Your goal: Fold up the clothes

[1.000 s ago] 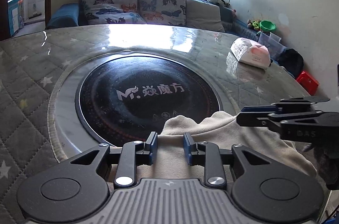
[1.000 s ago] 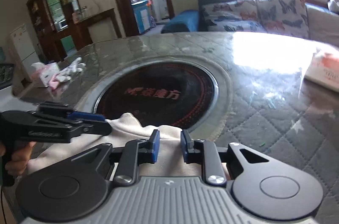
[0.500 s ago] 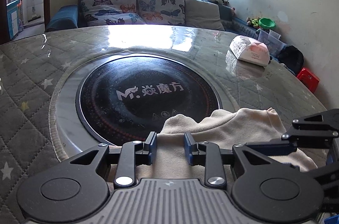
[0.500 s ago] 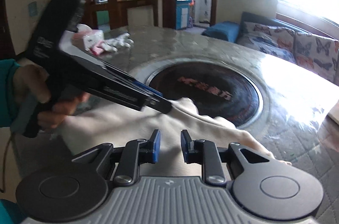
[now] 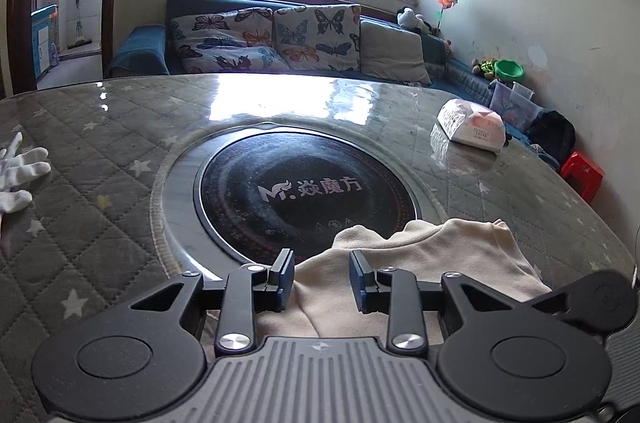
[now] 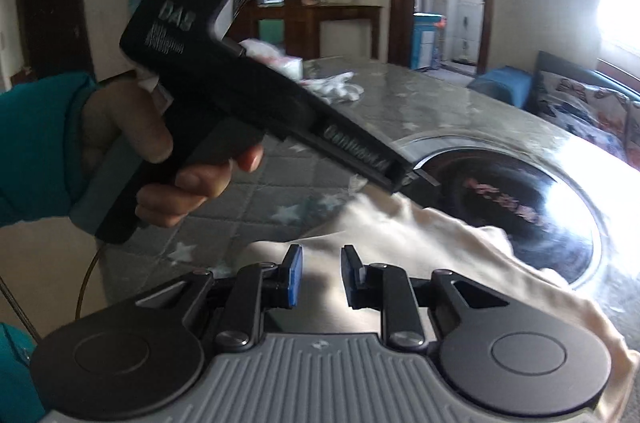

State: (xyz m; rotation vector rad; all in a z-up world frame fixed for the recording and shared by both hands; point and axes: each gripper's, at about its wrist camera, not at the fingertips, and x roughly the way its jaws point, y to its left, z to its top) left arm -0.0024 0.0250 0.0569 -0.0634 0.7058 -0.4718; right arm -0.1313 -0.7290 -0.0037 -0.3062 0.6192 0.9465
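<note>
Both wrist views low, close, sharing cream garment on table.

A round table under a grey quilted, star-printed cover carries a black inset disc (white logo at centre), a cream garment, white gloves and a tissue pack.

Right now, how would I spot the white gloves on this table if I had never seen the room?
Start from the round black cooktop sunk in the middle of the quilted, star-patterned table. In the left wrist view, look to the table's far left edge: the white gloves lie there, fingers spread. The cream garment is larger and lies at the near edge.
</note>
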